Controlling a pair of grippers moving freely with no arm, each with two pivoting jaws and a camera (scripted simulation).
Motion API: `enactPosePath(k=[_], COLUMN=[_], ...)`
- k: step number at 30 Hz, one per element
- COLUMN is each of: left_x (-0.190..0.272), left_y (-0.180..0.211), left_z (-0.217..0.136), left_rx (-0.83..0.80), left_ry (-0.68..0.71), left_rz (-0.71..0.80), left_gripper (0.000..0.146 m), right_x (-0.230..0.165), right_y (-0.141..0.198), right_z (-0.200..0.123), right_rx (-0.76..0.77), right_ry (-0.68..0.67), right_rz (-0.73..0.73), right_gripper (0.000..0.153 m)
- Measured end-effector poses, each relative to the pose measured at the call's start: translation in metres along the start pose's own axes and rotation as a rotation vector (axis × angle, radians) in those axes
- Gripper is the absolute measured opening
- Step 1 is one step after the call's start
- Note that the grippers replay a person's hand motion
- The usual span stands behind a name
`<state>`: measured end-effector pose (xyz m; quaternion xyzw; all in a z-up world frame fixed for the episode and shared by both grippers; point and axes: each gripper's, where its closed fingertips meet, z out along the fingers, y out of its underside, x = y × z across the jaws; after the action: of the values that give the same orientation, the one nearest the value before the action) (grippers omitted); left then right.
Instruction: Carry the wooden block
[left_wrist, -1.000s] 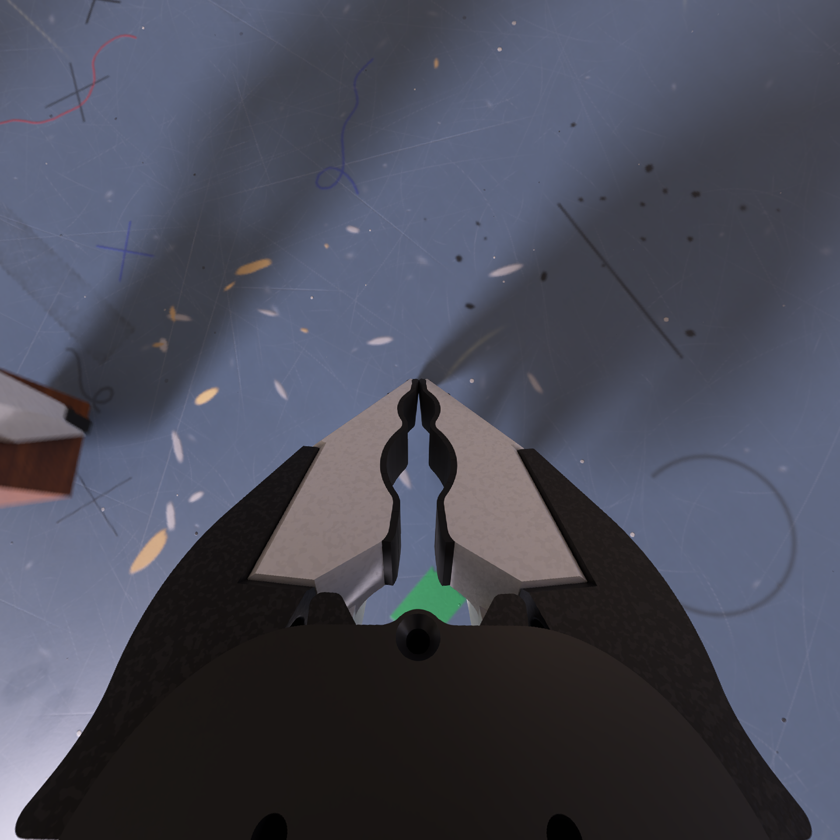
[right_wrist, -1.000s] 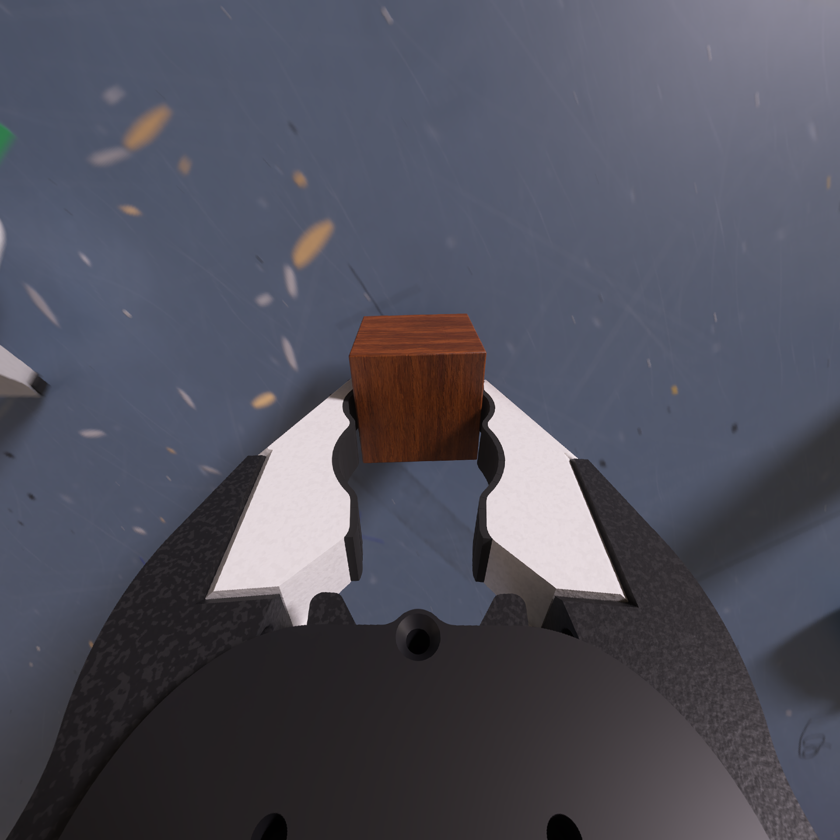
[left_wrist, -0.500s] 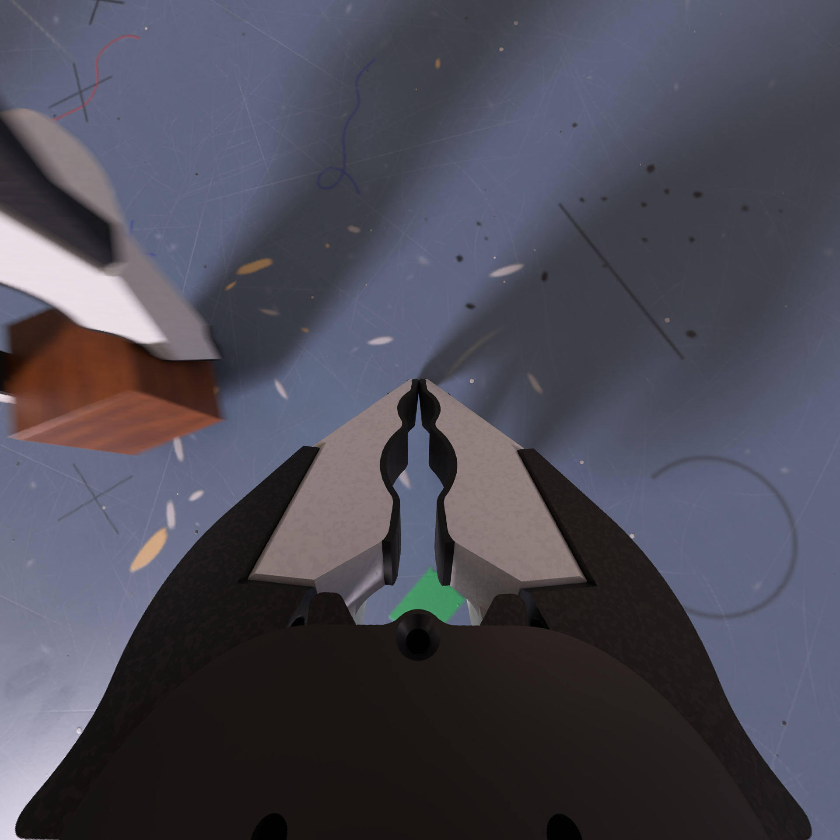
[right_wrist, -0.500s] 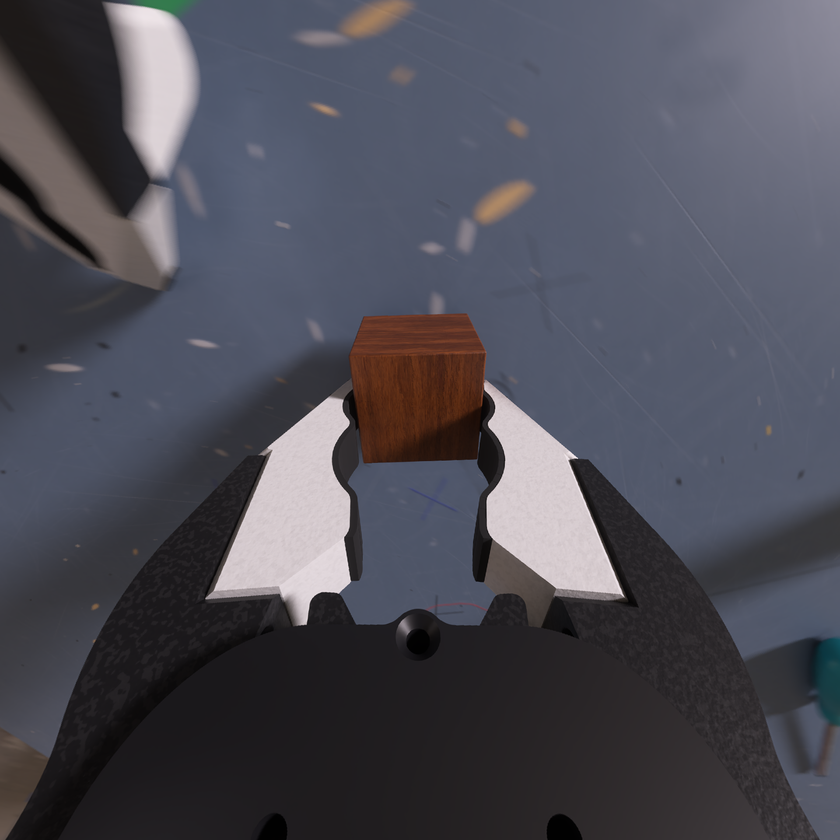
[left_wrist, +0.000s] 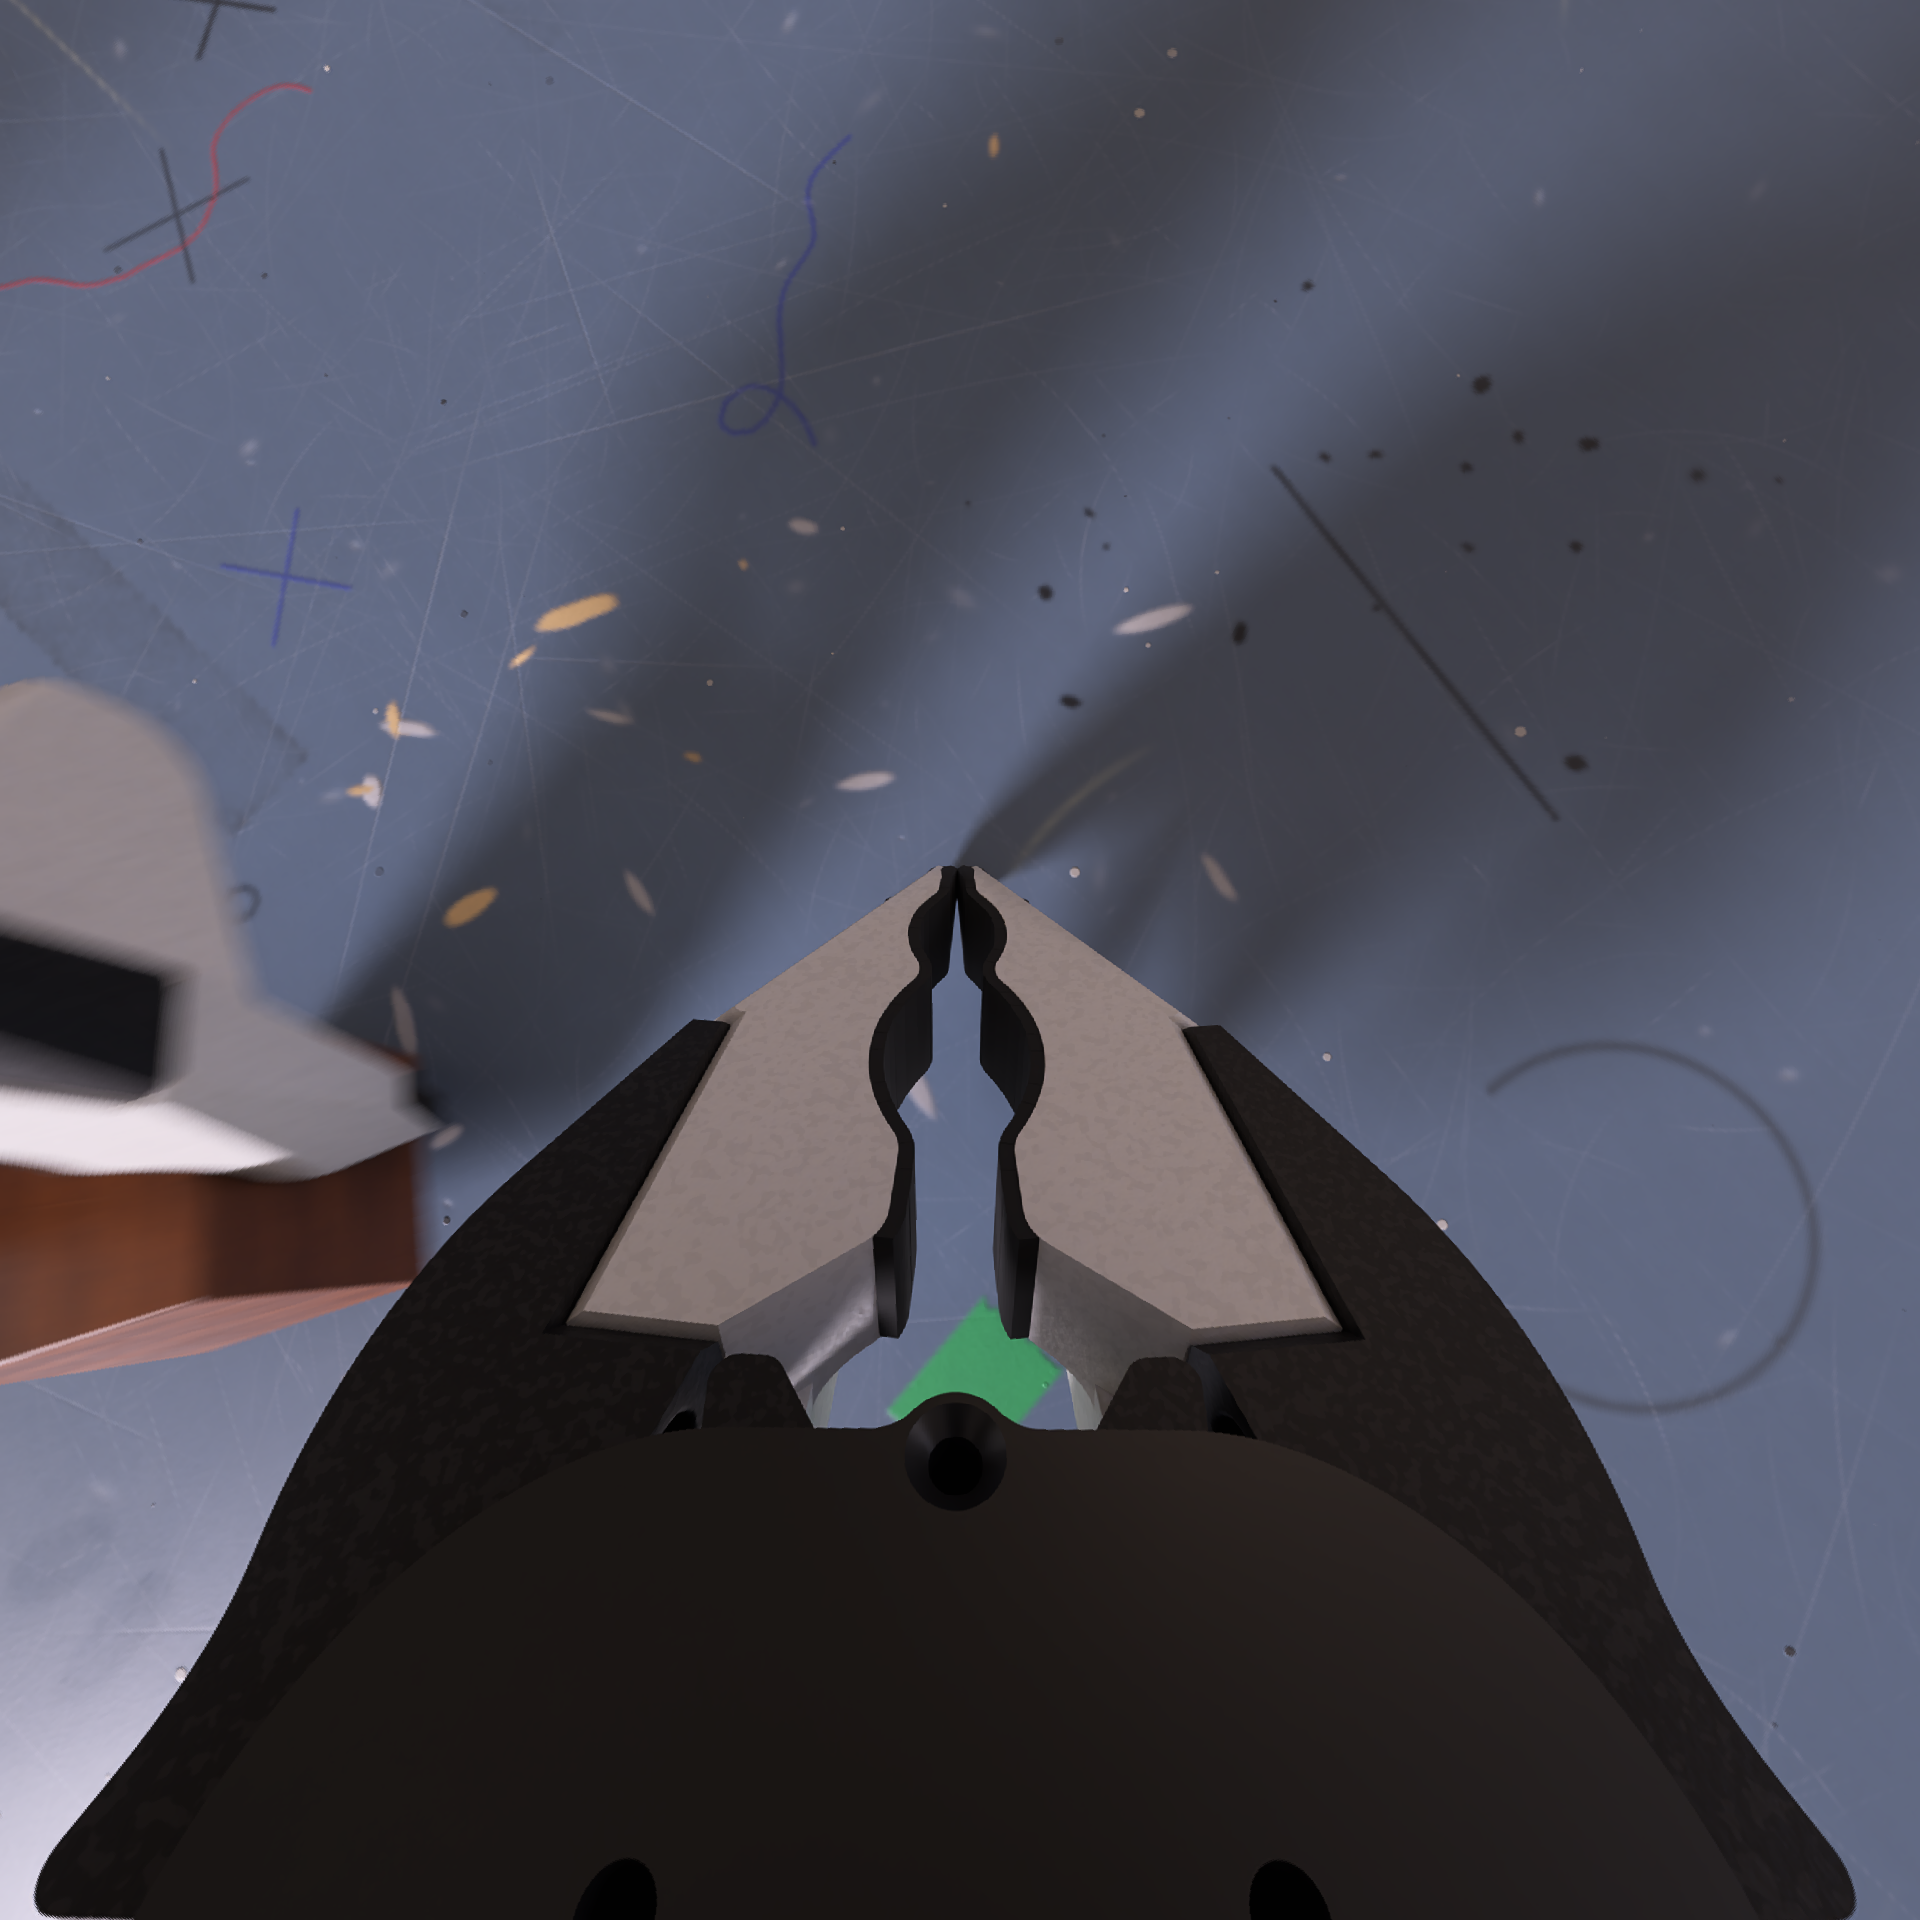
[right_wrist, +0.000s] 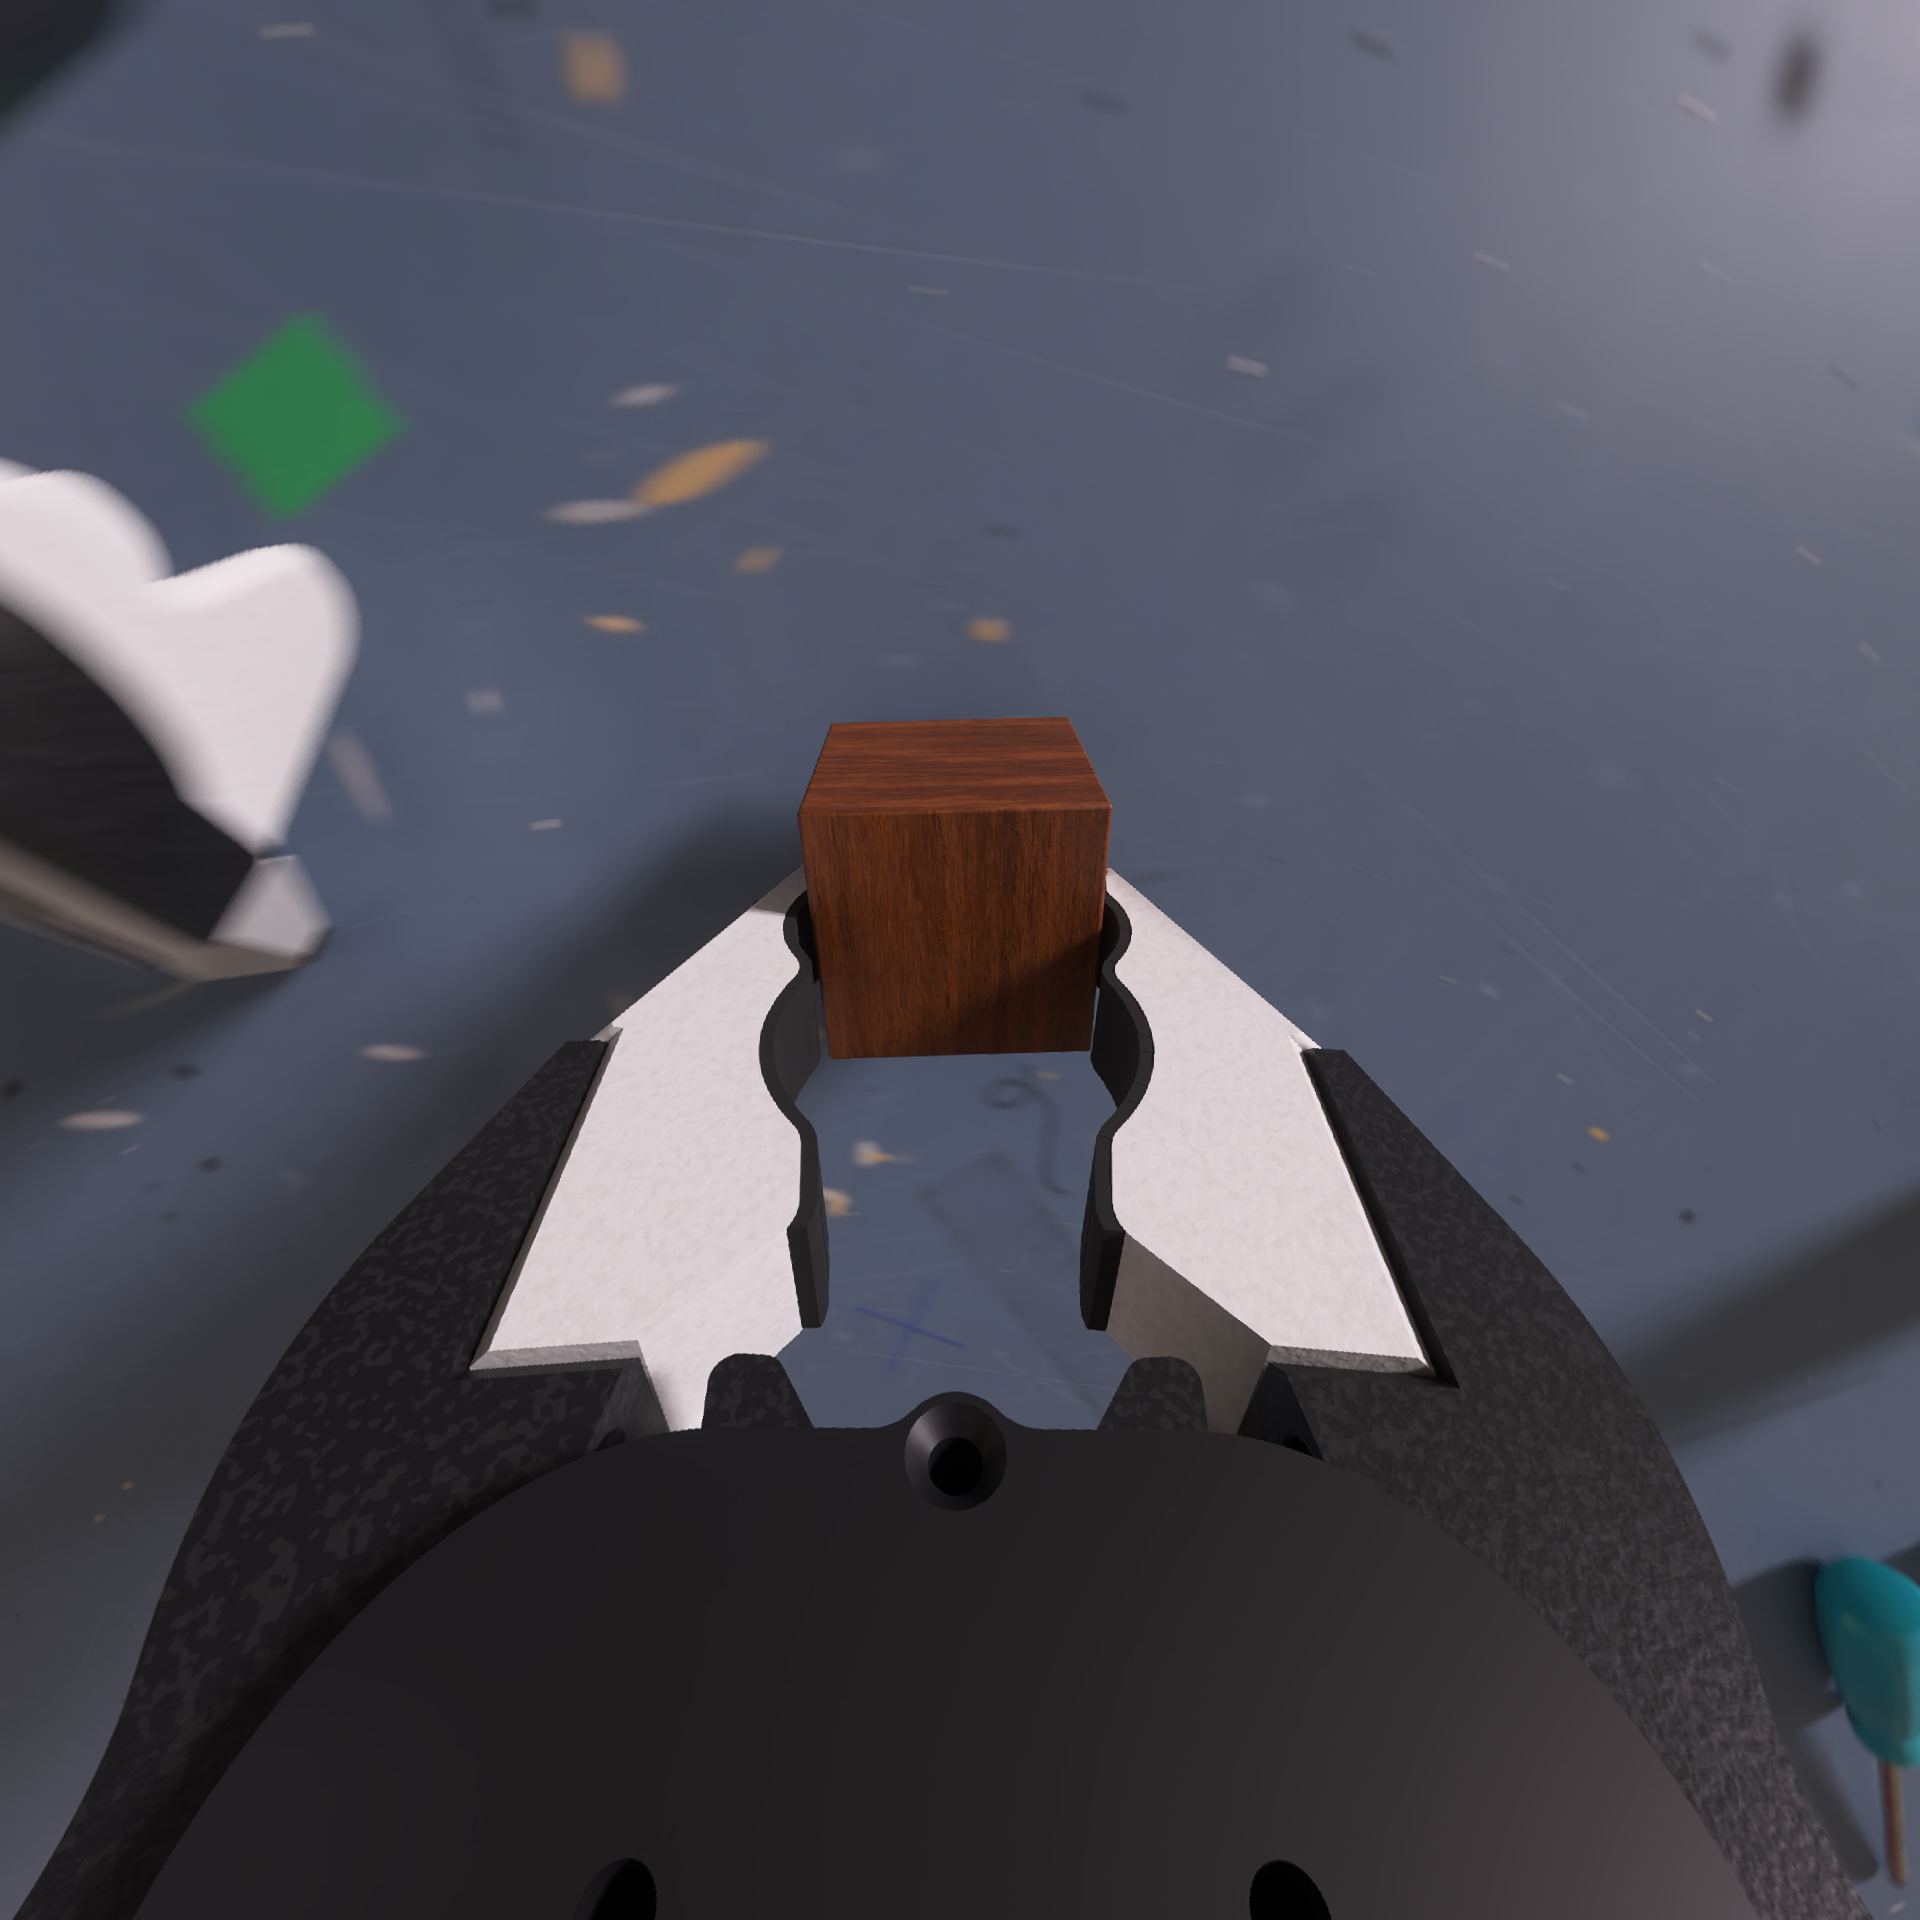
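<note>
A dark reddish wooden block (right_wrist: 954, 904) is clamped between the tips of my right gripper (right_wrist: 954, 925), held above the grey-blue table. In the left wrist view the block (left_wrist: 208, 1236) shows large and blurred at the left edge, under a pale finger of the right gripper. My left gripper (left_wrist: 956, 878) is shut and empty, its tips touching. It shows blurred at the left of the right wrist view (right_wrist: 156, 748). A green square patch (right_wrist: 296, 416) lies on the table beyond it, and shows between the left gripper's fingers (left_wrist: 971, 1366).
The table (left_wrist: 1351, 260) bears pen marks, scratches and scattered pale and tan flecks. A teal-handled tool (right_wrist: 1875, 1652) lies at the lower right of the right wrist view.
The right gripper has swung with the block, closer to the left gripper. The block now sits lower and larger at the left of the left wrist view. The green patch came into the right wrist view. The left gripper has not moved.
</note>
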<state>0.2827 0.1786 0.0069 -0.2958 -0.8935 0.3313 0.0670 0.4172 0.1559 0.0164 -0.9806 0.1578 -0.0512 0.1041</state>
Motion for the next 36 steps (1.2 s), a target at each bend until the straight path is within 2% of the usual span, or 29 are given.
enactPosePath(k=[2,3,5,7,8,10,12,14,17,18,19,21,22,23,26,28,30,33,34,36], left_x=[0.000,0.000,0.000,0.000,0.000,0.000,0.000,0.000,0.000,0.000,0.000,0.000,0.000,0.000,0.000,0.000,0.000,0.001,0.001,0.001], left_y=[0.000,0.000,0.000,0.000,0.000,-0.001,-0.001,-0.001,-0.001,-0.001,-0.001,-0.001,-0.001,-0.001,-0.001,-0.002,-0.002,-0.002,-0.002,-0.002], left_z=[0.000,0.000,0.000,0.000,0.000,0.000,0.000,0.000,0.001,0.001,0.001,0.001,0.001,0.001,0.001,0.001,0.001,0.001,0.002,0.002], left_rx=[0.007,0.010,0.014,0.015,0.013,0.012,0.014,0.016,0.016,0.013,0.010,0.010,0.010,0.011,0.011,0.010,0.002,-0.015,-0.020,-0.022], left_ry=[-0.001,-0.003,-0.002,0.007,0.009,0.005,0.002,0.002,0.013,0.012,0.007,-0.001,-0.002,-0.004,-0.006,-0.002,-0.010,-0.020,-0.024,-0.026], left_rz=[-0.005,-0.005,-0.003,-0.007,-0.008,-0.007,-0.008,-0.005,-0.012,-0.011,-0.008,-0.003,-0.002,0.001,0.005,0.004,0.009,0.017,0.020,0.021], left_gripper=[0.000,0.000,0.000,0.000,0.000,0.000,0.000,0.000,0.000,0.000,0.000,0.000,0.000,0.000,0.000,0.000,0.000,0.000,0.000,0.000], right_x=[0.028,0.028,0.005,-0.013,-0.011,0.019,0.035,0.011,-0.019,-0.011,0.007,0.042,0.047,0.039,-0.030,-0.049,-0.013,0.059,0.064,0.043], right_y=[0.009,0.016,0.022,0.005,-0.006,-0.012,0.003,0.013,-0.008,-0.017,-0.020,-0.005,0.010,0.023,0.037,0.046,0.079,0.163,0.181,0.183], right_z=[0.000,-0.002,-0.005,-0.002,0.000,0.004,0.002,-0.002,0.001,0.003,0.005,0.004,0.001,-0.003,-0.009,-0.012,-0.017,-0.031,-0.034,-0.036], right_rx=[-0.038,-0.061,-0.127,-0.142,-0.111,-0.048,-0.052,-0.116,-0.165,-0.139,-0.103,-0.078,-0.090,-0.107,-0.094,-0.041,-0.007,-0.053,-0.068,-0.083], right_ry=[0.009,-0.006,-0.051,-0.037,-0.039,-0.038,-0.036,-0.058,-0.055,-0.049,-0.031,0.009,0.029,0.029,-0.028,-0.038,-0.008,0.087,0.103,0.106], right_rz=[0.056,0.044,-0.059,-0.179,-0.181,-0.057,-0.012,-0.107,-0.290,-0.264,-0.180,-0.005,0.032,0.031,-0.081,-0.070,0.125,0.484,0.537,0.495], right_gripper=[0.051,0.051,0.051,0.051,0.051,0.050,0.051,0.051,0.051,0.050,0.050,0.050,0.051,0.051,0.051,0.050,0.050,0.050,0.051,0.051])
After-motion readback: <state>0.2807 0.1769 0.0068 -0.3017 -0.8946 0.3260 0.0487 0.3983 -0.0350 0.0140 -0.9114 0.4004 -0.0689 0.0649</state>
